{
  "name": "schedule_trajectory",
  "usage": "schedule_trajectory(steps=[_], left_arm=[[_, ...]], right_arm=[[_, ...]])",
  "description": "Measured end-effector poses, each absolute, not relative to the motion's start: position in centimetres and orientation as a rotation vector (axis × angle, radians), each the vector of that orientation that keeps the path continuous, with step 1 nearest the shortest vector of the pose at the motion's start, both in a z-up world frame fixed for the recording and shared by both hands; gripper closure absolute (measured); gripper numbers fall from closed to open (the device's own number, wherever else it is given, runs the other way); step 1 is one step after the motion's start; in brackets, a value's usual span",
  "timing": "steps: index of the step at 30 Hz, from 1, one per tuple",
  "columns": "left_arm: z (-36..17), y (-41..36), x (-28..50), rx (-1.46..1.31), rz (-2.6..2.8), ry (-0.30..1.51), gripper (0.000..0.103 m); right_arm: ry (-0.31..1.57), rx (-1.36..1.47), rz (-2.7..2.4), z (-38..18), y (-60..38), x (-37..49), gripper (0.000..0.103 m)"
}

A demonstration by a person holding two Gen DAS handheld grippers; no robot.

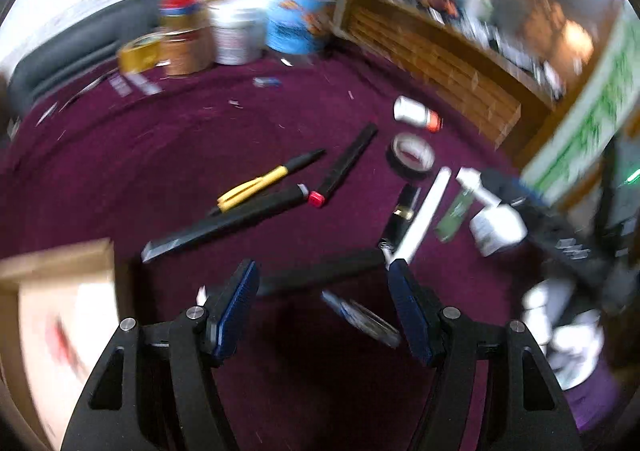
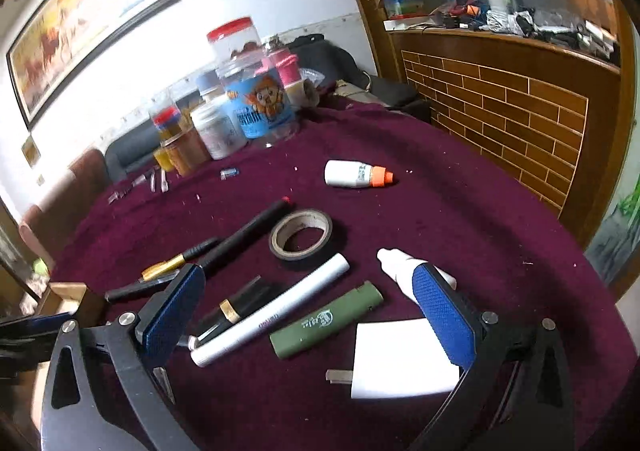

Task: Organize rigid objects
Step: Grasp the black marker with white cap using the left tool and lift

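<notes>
Both tongs, L & R, spread, empty, over white marker, green lighter, blk tape roll.

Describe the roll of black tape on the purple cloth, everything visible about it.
The roll of black tape lies flat on the purple cloth, hole upward. Its outer winding looks like glossy black plastic; the inner core is pale, cardboard-like. It looks partly used, with a thin band of tape left. A black marker with a red tip lies to its left, and the white tube ends just in front of it; whether they touch is unclear. Neither claw holds it.
</notes>
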State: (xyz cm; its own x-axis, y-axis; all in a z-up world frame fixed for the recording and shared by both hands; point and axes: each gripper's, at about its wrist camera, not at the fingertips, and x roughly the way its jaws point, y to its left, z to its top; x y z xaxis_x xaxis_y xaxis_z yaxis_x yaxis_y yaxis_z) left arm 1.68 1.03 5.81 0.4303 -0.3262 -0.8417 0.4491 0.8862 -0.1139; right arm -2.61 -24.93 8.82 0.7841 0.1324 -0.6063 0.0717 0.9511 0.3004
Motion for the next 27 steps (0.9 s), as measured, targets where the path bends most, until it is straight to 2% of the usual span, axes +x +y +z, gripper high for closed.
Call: schedule_trajectory(steps=[4, 5, 7, 8, 9, 16, 17, 20, 22, 23, 24, 25, 27], left_arm=[[2.3, -0.7, 2.5, 0.248, -0.499, 1.125, 0.044], [1.8, -0.8, 2.2, 0.263, -0.497, 1.142, 0.047], [1.9, -1.0, 0.8, 0.294, -0.502, 1.127, 0.063], [2.0, -0.9, 0.2, 0.29, -0.511, 1.137, 0.083], [2.1, -0.8, -0.3, 0.279, -0.524, 1.15, 0.09], [2.0, -1.2, -3.1, 0.278, -0.513, 1.13, 0.091], [2.0, -1.4, -3.2, 0.288, -0.504, 1.111, 0.089], [1.9, -2.7, -3.8, 0.318, -0.488, 1.061, 0.074], [1.8, -3.0, -3.8, 0.327, -0.464, 1.026, 0.074], [2.0, -2.8, -3.7, 0.306, -0.458, 1.029, 0.075], [2.1, -2.3, -3.8, 0.269, -0.453, 1.035, 0.087], [2.3, -1.9, -3.5, 0.246, -0.452, 1.042, 0.092], [3.1, -0.7, -3.9, 0.163, -0.448, 1.032, 0.092]], right_arm=[[0.71, 0.35, 0.049, 8.1, -25.4, -2.4, 0.0], [0.716, 0.362, 0.052, 8.0, -25.5, -2.4, 0.0], [0.736, 0.386, 0.055, 7.6, -25.9, -2.1, 0.0], [0.746, 0.399, 0.055, 7.4, -26.1, -2.0, 0.0], [0.754, 0.409, 0.055, 7.2, -26.2, -2.0, 0.0], [0.762, 0.428, 0.052, 7.0, -26.5, -2.0, 0.0], [0.762, 0.426, 0.051, 7.0, -26.4, -2.0, 0.0], [0.761, 0.424, 0.049, 7.0, -26.4, -2.0, 0.0], [0.76, 0.427, 0.047, 7.0, -26.5, -1.9, 0.0], [0.76, 0.428, 0.047, 7.0, -26.5, -1.9, 0.0], [0.759, 0.428, 0.048, 7.0, -26.5, -1.9, 0.0], [0.756, 0.43, 0.051, 7.0, -26.5, -2.0, 0.0], [0.748, 0.432, 0.053, 7.1, -26.5, -2.1, 0.0]])
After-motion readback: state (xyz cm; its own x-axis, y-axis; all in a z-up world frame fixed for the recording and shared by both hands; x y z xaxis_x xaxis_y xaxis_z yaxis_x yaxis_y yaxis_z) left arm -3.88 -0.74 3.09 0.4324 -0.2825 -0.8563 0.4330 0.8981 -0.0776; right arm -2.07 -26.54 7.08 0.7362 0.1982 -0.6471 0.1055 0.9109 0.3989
